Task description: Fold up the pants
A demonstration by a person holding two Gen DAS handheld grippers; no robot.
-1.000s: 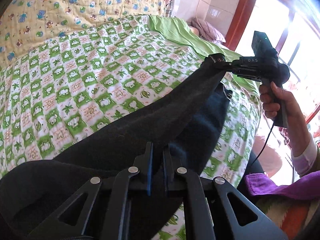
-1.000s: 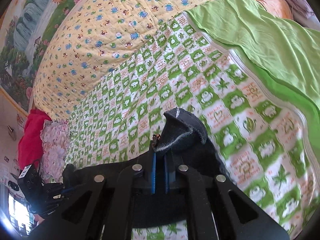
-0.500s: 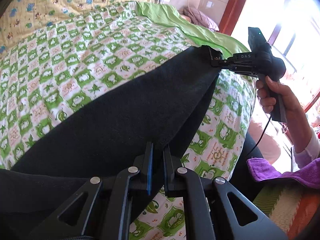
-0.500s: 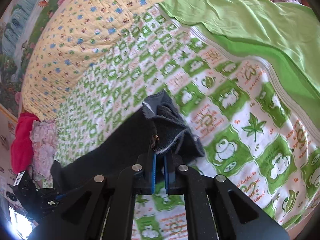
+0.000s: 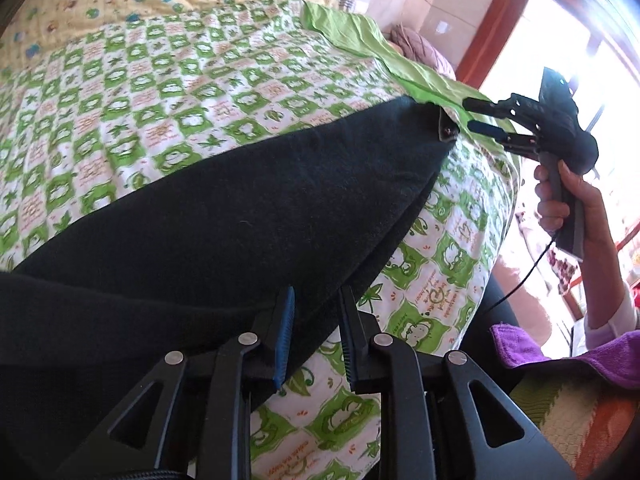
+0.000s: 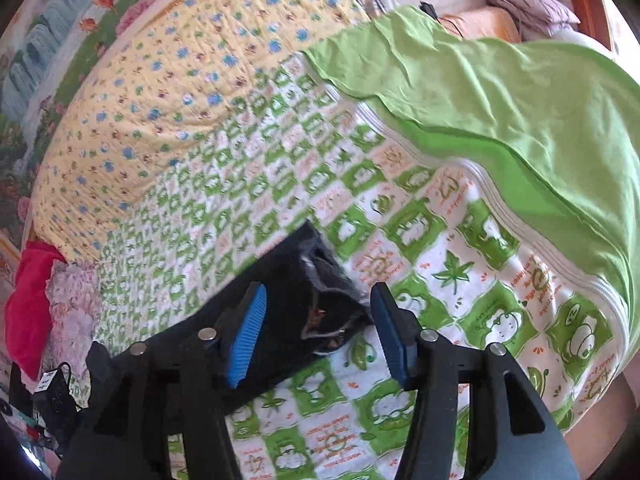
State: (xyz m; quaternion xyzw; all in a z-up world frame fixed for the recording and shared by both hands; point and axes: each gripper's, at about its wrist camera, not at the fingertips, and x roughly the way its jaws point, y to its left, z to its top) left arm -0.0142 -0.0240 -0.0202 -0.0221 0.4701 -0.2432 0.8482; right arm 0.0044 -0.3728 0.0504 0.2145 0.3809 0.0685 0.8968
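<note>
Black pants lie flat and folded lengthwise across the green-checked quilt. My left gripper is at their near edge. Its jaws are opening and the cloth edge still lies between the blue pads, loose. In the left wrist view my right gripper stands just off the waistband corner, held by a hand. In the right wrist view my right gripper has its jaws opening wide. The waistband end of the pants rests on the quilt between them, untouched.
A plain green sheet covers the quilt's far right side. A yellow patterned quilt lies behind. Red cloth is heaped at the left and a purple cloth at the bed's near right edge. A bright window is beyond.
Both grippers came down with the stretched pants and laid them on the quilt. Both sets of jaws, shut on the cloth before, have parted and let it go.
</note>
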